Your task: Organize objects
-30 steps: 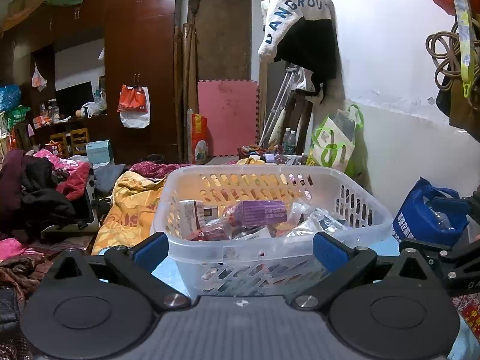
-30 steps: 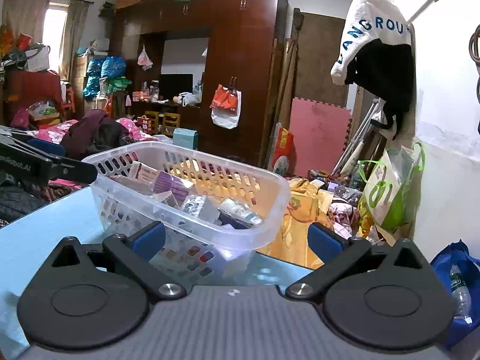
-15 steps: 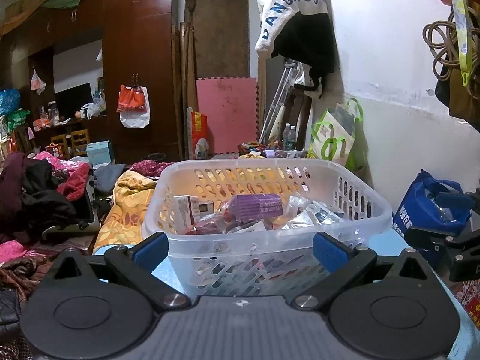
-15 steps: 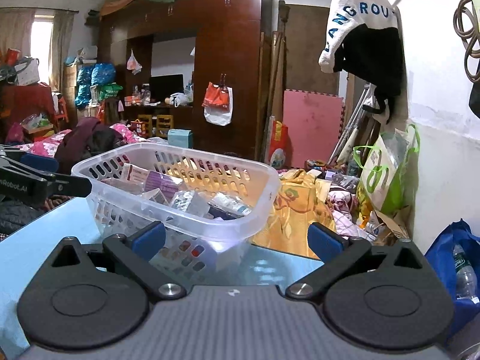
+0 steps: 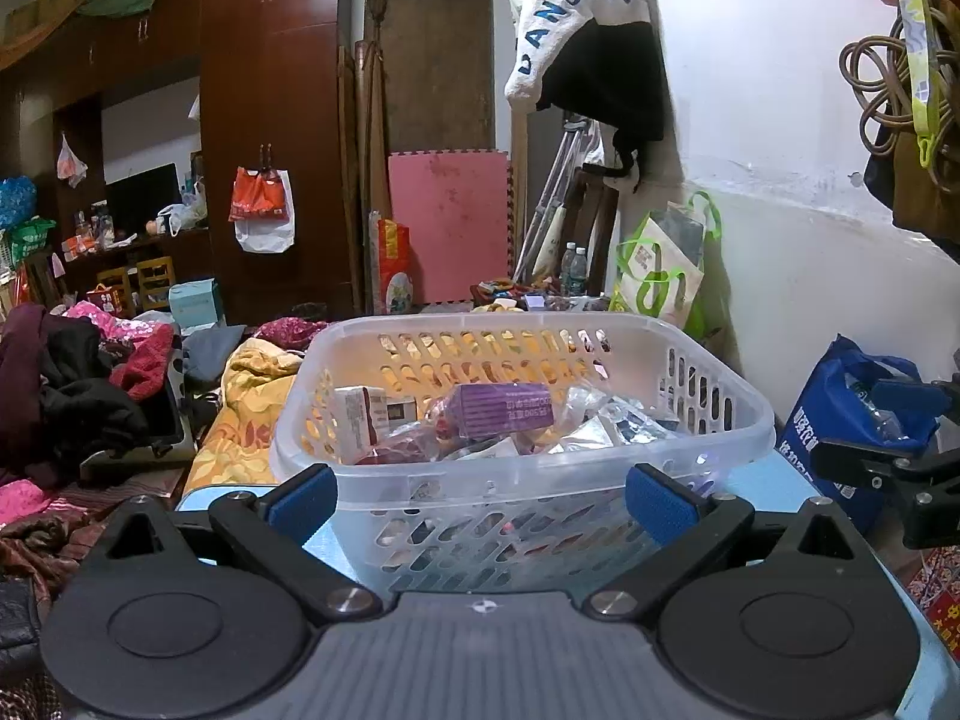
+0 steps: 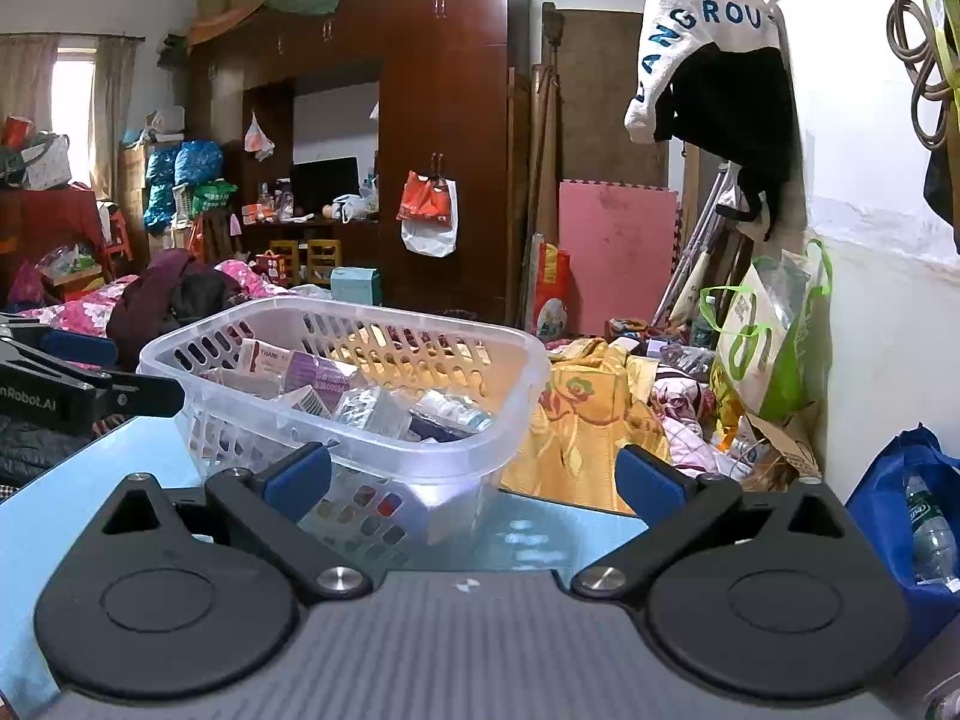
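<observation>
So the clear plastic basket (image 5: 522,468) sits on a light blue table (image 6: 72,480), and it's stuffed with small packs: a purple box (image 5: 507,411) on top near the middle, a white carton (image 5: 360,420) toward its left end, plus a bunch of crinkly foil and plastic packets (image 5: 624,420) on the right.

The left gripper (image 5: 480,495) is lined up right in front of the basket's long side, jaws spread wide, holding nothing. Blue pads (image 5: 297,495) sit low by the near wall, can't tell if they touch it.

The right gripper (image 6: 474,480) faces the basket's corner from the other side, also gaping wide and empty.

Behind it all: a yellow floral blanket (image 6: 588,414), a pink foam mat (image 5: 450,222) against the wardrobe (image 5: 270,120), a green-and-white tote (image 6: 768,348) by the wall, and a blue bag (image 5: 852,420) just beside the table.
</observation>
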`<action>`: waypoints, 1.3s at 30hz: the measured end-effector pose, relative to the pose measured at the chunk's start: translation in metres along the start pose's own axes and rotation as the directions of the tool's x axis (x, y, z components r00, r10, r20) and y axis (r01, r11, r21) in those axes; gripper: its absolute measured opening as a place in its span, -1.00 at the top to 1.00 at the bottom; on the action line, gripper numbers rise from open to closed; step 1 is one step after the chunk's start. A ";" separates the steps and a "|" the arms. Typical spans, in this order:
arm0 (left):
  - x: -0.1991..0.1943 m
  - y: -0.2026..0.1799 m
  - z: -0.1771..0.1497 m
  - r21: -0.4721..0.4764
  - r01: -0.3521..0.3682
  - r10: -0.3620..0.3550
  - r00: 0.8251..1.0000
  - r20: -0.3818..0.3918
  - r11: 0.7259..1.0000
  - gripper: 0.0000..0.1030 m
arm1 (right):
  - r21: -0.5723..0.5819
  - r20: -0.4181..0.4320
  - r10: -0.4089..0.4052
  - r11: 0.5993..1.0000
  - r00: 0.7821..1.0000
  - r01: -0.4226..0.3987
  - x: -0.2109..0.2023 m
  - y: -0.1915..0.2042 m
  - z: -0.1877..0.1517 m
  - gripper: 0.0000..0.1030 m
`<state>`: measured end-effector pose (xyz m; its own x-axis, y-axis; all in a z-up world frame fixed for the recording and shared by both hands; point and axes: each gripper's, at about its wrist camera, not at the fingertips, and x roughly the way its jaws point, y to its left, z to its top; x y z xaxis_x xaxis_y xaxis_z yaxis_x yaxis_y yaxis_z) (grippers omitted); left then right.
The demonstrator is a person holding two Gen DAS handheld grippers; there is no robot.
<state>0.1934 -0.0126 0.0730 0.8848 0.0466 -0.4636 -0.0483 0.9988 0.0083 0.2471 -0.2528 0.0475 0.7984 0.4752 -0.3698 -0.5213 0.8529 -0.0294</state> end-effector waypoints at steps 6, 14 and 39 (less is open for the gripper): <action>-0.001 -0.001 -0.001 0.001 0.003 -0.003 1.000 -0.001 1.000 -1.00 | 0.002 0.000 -0.007 1.000 1.000 0.007 0.000 0.000 -0.001 -1.00; -0.001 -0.005 -0.002 0.005 0.004 -0.004 1.000 -0.005 1.000 -1.00 | 0.004 -0.001 0.000 1.000 1.000 0.000 0.000 0.001 -0.002 -1.00; -0.002 -0.005 -0.003 -0.015 0.012 -0.011 1.000 0.003 1.000 -1.00 | 0.044 -0.008 0.013 0.999 1.000 -0.013 -0.001 0.001 -0.003 -1.00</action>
<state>0.1907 -0.0181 0.0716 0.8866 0.0352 -0.4612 -0.0450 0.9989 -0.0103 0.2452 -0.2531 0.0445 0.7889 0.4846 -0.3779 -0.5178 0.8553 0.0159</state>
